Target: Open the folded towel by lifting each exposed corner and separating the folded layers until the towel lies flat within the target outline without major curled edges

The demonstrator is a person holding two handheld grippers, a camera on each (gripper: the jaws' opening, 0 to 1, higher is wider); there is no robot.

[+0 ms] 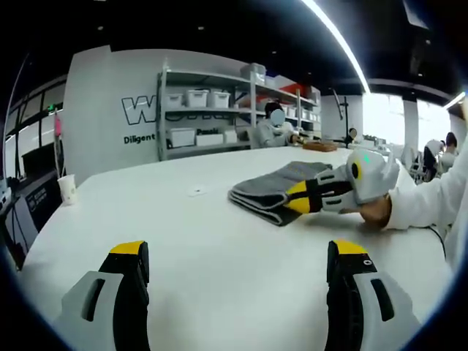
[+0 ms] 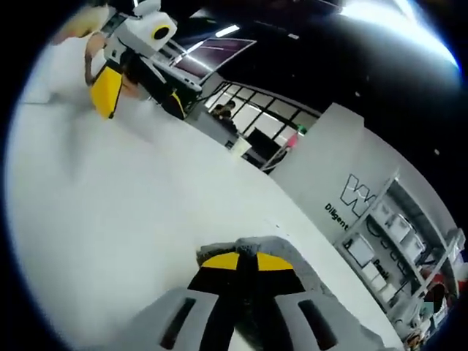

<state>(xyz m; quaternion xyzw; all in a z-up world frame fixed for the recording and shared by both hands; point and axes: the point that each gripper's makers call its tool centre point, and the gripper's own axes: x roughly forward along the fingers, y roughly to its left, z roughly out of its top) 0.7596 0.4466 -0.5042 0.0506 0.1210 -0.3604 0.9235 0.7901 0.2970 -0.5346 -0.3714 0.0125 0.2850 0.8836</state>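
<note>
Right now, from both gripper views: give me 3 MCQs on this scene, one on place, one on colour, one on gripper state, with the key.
1. Where is the paper cup?
A. on the towel
B. near the table's far left edge, apart from the towel
C. between the left gripper's jaws

2. What colour is the towel?
A. grey
B. red
C. white

3. How do the grippers stand?
A. both open
B. left shut on the towel, right open
C. left open over bare table, right shut on the towel

Key: 1 B, the paper cup stands by the table edge, far from the towel. 2 A, the folded cloth is grey in both views. 3 C, the left gripper has its jaws wide apart; the right gripper has its yellow tips closed together on the towel's edge.
</note>
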